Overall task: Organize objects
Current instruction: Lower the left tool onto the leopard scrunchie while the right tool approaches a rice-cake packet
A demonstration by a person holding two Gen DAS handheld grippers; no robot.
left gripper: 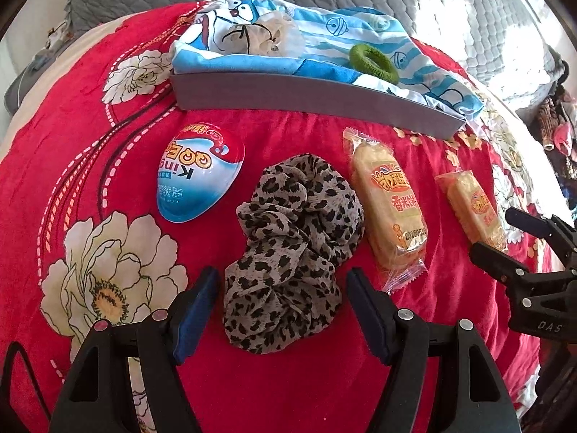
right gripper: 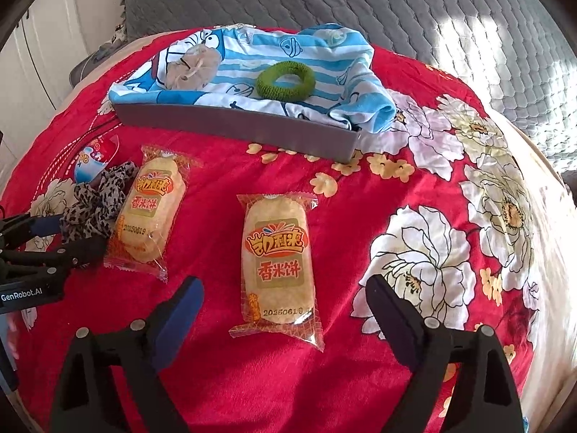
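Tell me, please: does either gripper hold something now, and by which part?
Nothing is held. Left gripper and right gripper are both open.

Egg, scrunchie and two cracker packets abreast before the tray, perhaps cloth-lined.

Lying on a red floral blanket: a leopard-print scrunchie, crumpled; an egg-shaped red, white and blue capsule just beside it; two rice-cracker packets in clear orange-printed wrap, flat, apart, lengthwise. Behind these, a shallow grey box, lined with a blue-and-white cartoon cloth, held a green knitted ring and a pale sheer scrunchie, apart.
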